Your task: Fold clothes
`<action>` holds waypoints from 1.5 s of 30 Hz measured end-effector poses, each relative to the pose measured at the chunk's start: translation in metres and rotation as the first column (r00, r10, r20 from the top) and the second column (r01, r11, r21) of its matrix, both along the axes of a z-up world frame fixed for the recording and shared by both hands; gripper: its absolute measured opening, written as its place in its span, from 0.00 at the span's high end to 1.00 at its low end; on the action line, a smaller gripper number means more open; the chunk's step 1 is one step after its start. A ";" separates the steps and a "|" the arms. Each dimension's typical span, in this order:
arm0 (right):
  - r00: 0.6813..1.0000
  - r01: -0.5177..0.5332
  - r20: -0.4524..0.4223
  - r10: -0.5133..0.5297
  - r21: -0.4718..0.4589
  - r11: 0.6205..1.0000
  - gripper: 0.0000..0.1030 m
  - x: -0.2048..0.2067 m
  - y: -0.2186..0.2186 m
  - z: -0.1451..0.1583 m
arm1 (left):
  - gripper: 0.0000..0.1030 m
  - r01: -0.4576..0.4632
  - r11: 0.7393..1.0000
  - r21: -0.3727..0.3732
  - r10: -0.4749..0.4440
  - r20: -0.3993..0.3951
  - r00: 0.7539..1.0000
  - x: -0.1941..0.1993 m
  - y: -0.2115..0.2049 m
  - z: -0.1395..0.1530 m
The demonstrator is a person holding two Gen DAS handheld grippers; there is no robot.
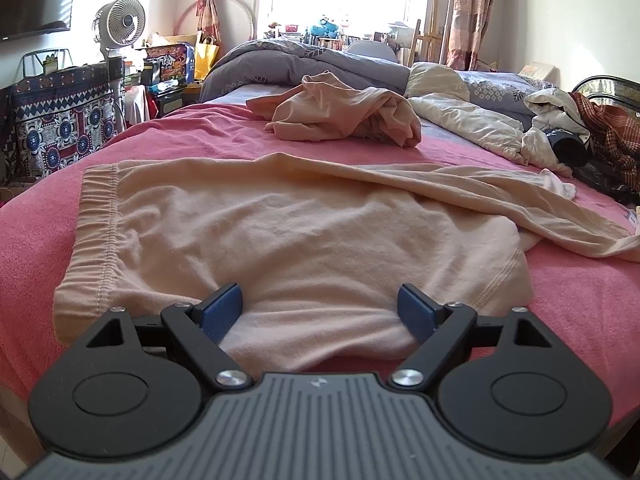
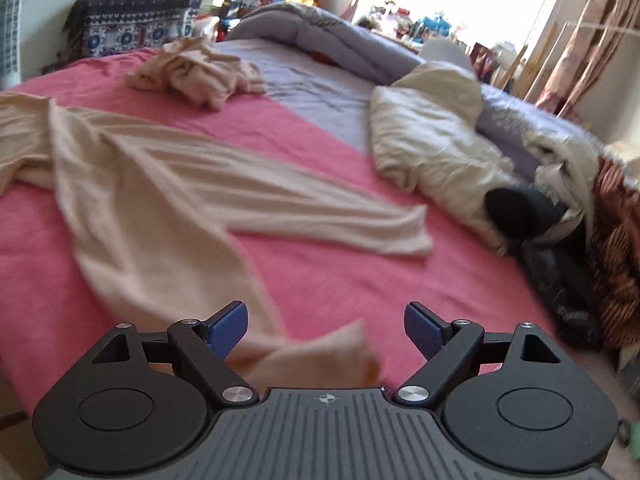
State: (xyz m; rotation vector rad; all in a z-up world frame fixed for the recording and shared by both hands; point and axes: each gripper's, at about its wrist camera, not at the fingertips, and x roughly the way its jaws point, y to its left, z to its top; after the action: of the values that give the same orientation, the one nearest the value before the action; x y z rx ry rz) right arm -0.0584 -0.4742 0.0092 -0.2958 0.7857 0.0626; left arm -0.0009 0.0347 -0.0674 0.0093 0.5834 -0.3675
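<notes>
Both tools open over peach trousers on the bed

Left tool [image 1: 320, 312] hovers low over the waist end of the peach trousers [image 1: 280, 232], its blue pads spread wide with cloth lying between them but not pinched. These trousers lie spread on the pink bedspread [image 1: 180, 136] — the elastic waistband [image 1: 98, 216] sits to the left in the left wrist view, and the two legs run off to the right. One leg reaches toward the cream quilt [image 1: 472, 124]; the other trails to the near right edge.

Right tool [image 2: 326, 332] also stands open, nothing gripped. A cuff of the nearer leg [image 2: 316, 356] lies just under its jaws; the right wrist view is blurred, so whether that cuff touches the left pad is hard to say.

Farther up the bed a second peach garment [image 1: 348, 112] lies crumpled in a heap, well apart from the trousers, near a grey duvet [image 1: 308, 60]. A dark bundle [image 2: 520, 212] and a plaid cloth [image 1: 616, 132] sit at the bed's right side. A white fan [image 1: 120, 24] stands by the wall on the left.
</notes>
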 end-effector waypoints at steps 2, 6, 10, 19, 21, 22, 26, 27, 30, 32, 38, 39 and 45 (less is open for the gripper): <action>0.999 -0.031 -0.018 0.032 0.020 0.999 0.17 -0.015 0.012 -0.005 | 0.17 -0.006 1.000 -0.001 0.006 0.000 1.000 -0.001 0.000 0.000; 0.996 -0.087 -0.041 0.082 -0.116 0.989 0.19 -0.021 0.047 -0.033 | 0.20 -0.041 0.997 0.063 0.042 -0.006 0.999 -0.002 -0.012 0.010; 0.996 -0.080 -0.055 0.074 -0.116 0.990 0.50 -0.012 0.063 -0.057 | 0.27 0.027 0.995 0.097 -0.036 0.090 0.995 -0.010 -0.029 0.048; 0.989 0.121 0.093 -0.114 -0.072 0.990 0.90 0.017 0.040 -0.018 | 0.26 0.278 0.957 0.086 -0.279 0.000 0.960 -0.006 -0.091 0.033; 0.979 0.155 0.146 -0.141 -0.087 0.984 0.90 0.039 0.034 -0.004 | 0.25 0.346 0.927 0.146 -0.345 -0.034 0.938 -0.016 -0.107 0.016; 0.970 0.177 0.185 -0.157 -0.095 0.980 0.90 0.058 0.031 0.003 | 0.25 0.358 0.917 0.176 -0.360 -0.025 0.933 -0.021 -0.112 0.010; 0.913 0.281 0.334 -0.235 -0.097 0.955 0.90 0.139 0.021 0.019 | 0.25 0.361 0.914 0.183 -0.366 -0.008 0.931 -0.027 -0.109 0.006; 0.901 0.304 0.348 -0.259 -0.081 0.949 0.88 0.162 0.018 0.015 | 0.25 0.362 0.916 0.170 -0.365 -0.015 0.931 -0.026 -0.107 0.007; 0.909 0.335 0.268 -0.320 -0.011 0.942 0.76 0.204 0.003 -0.003 | 0.24 0.365 0.920 0.143 -0.364 -0.033 0.931 -0.023 -0.103 0.009; 0.909 0.343 0.236 -0.344 0.046 0.938 0.61 0.204 -0.008 -0.011 | 0.24 0.357 0.922 0.153 -0.357 -0.027 0.934 -0.023 -0.105 0.015; 0.888 0.412 0.178 -0.423 0.097 0.906 0.32 0.159 -0.067 -0.032 | 0.25 0.296 0.948 0.118 -0.300 0.013 0.954 0.000 -0.118 0.024; 0.879 0.435 0.152 -0.452 0.134 0.890 0.32 0.157 -0.078 -0.036 | 0.26 0.286 0.949 0.131 -0.288 -0.001 0.958 0.005 -0.123 0.021; 0.905 0.408 -0.036 -0.424 0.358 0.840 0.32 0.167 -0.101 -0.066 | 0.60 0.289 0.937 0.196 -0.290 -0.028 0.957 0.008 -0.142 0.015</action>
State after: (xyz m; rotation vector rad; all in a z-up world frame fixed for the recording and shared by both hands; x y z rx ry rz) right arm 0.1090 -0.5750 -0.0563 0.2267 0.7637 -0.2117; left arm 0.0072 -0.1077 -0.0527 0.2905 0.6167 -0.5945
